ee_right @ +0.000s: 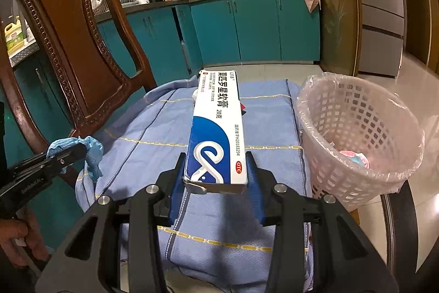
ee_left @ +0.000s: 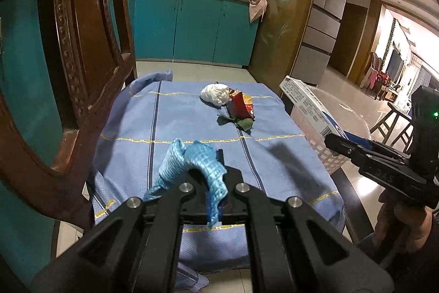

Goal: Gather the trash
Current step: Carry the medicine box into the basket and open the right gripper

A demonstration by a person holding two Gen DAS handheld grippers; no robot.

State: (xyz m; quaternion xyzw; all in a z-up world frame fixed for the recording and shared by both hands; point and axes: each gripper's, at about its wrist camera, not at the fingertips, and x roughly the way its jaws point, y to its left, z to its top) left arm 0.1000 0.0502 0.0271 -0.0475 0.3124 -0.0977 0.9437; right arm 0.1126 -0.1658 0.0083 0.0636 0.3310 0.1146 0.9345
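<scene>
Left gripper [ee_left: 210,180] clamps blue rag [ee_left: 192,164]; right gripper [ee_right: 216,169] level, pinching box [ee_right: 216,128].

wooden chair [ee_right: 74,45], teal cabinets [ee_left: 192,26] (kitchen), fridge [ee_left: 326,18]

Warm indoor light is falling from above, leaving both views fairly dim. The blue cloth [ee_left: 197,128] on the desk is showing a soft dark shadow [ee_left: 290,155] near its right edge. A bright doorway area [ee_left: 397,51] is blowing out toward white at the right of the left wrist view. The floor tiles [ee_right: 419,89] are reflecting a pale sheen. Fisheye distortion is bending the chair back [ee_right: 68,45] and cabinets [ee_right: 247,26], and black vignetting is filling the corners. Near parts are looking slightly soft.
</scene>
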